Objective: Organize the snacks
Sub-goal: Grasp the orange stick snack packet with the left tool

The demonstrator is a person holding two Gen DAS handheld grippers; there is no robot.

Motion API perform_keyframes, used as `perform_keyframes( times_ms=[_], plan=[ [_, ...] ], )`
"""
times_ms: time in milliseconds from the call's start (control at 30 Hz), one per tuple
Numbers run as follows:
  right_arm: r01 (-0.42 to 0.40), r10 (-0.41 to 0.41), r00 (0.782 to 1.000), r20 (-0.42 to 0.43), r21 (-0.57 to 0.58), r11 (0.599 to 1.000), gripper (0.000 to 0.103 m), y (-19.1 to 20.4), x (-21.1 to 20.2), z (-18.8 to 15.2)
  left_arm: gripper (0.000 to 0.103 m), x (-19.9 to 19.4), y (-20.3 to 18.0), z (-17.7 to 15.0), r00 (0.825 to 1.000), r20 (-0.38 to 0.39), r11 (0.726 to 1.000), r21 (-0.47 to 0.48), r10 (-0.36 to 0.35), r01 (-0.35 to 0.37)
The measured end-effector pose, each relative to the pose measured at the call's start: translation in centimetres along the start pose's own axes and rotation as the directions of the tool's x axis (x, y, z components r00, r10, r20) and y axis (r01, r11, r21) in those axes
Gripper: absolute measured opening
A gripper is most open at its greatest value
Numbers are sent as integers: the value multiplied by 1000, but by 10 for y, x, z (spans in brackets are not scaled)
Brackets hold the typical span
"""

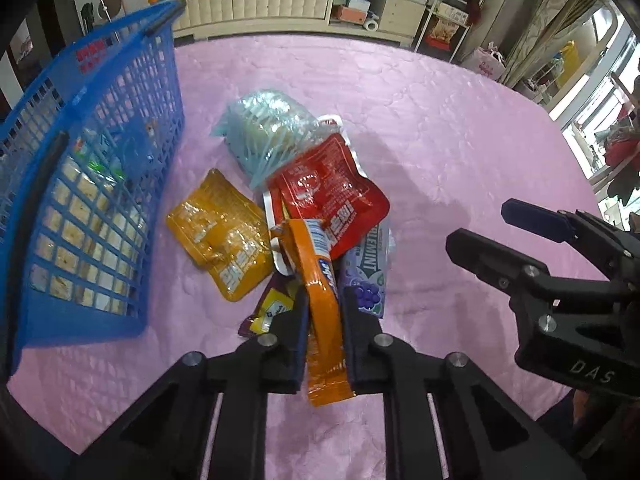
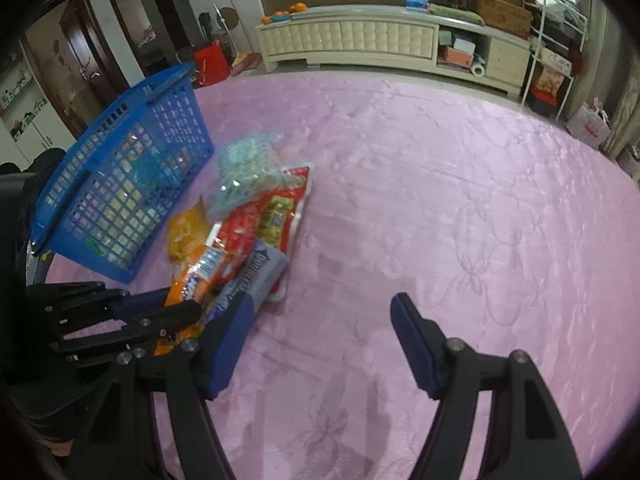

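A pile of snacks lies on the pink cover beside a blue mesh basket [image 1: 132,92] [image 2: 168,92] that holds several packets. My left gripper [image 1: 325,320] [image 2: 180,306] is shut on a long orange packet [image 1: 320,280] [image 2: 200,268] at the near end of the pile. Around it lie a red pouch [image 1: 328,196], a yellow pouch [image 1: 220,236], a light-blue bag [image 1: 264,128], a purple mint box [image 1: 368,276] [image 2: 256,276] and a small purple-and-yellow packet [image 1: 272,308]. My right gripper [image 1: 486,226] [image 2: 322,308] stands open to the right of the pile, nothing between its fingers.
The pink quilted cover [image 2: 440,180] stretches wide to the right and far side. Beyond its far edge stand a cream cabinet [image 2: 348,40] and a wire shelf rack [image 2: 556,40]. The basket stands at the cover's left side.
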State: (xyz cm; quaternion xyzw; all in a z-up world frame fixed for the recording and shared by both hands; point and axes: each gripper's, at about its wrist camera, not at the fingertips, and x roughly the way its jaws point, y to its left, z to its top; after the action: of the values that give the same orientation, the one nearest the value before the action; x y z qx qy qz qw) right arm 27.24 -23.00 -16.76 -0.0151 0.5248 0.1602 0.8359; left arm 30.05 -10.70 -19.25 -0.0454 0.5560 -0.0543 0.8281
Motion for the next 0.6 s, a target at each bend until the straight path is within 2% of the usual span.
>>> perform_keyframes(
  times_ms=[233, 400, 500, 600],
  plan=[
    [-6, 7, 1000, 15, -37, 999, 75, 15, -8, 4, 11, -32, 7, -3, 997, 82, 1000, 5, -7, 7],
    [-8, 9, 1000, 27, -44, 999, 75, 23, -17, 21, 11, -57, 5, 9, 989, 144, 999, 23, -29, 26],
    [-4, 5, 1000, 26, -48, 999, 75, 27, -21, 32, 11, -78, 8, 13, 978, 208, 999, 44, -10, 1],
    [12, -9, 999, 39, -88, 996, 75, 35, -23, 46, 11, -98, 14, 19, 958, 287, 998, 46, 22, -36]
  ],
)
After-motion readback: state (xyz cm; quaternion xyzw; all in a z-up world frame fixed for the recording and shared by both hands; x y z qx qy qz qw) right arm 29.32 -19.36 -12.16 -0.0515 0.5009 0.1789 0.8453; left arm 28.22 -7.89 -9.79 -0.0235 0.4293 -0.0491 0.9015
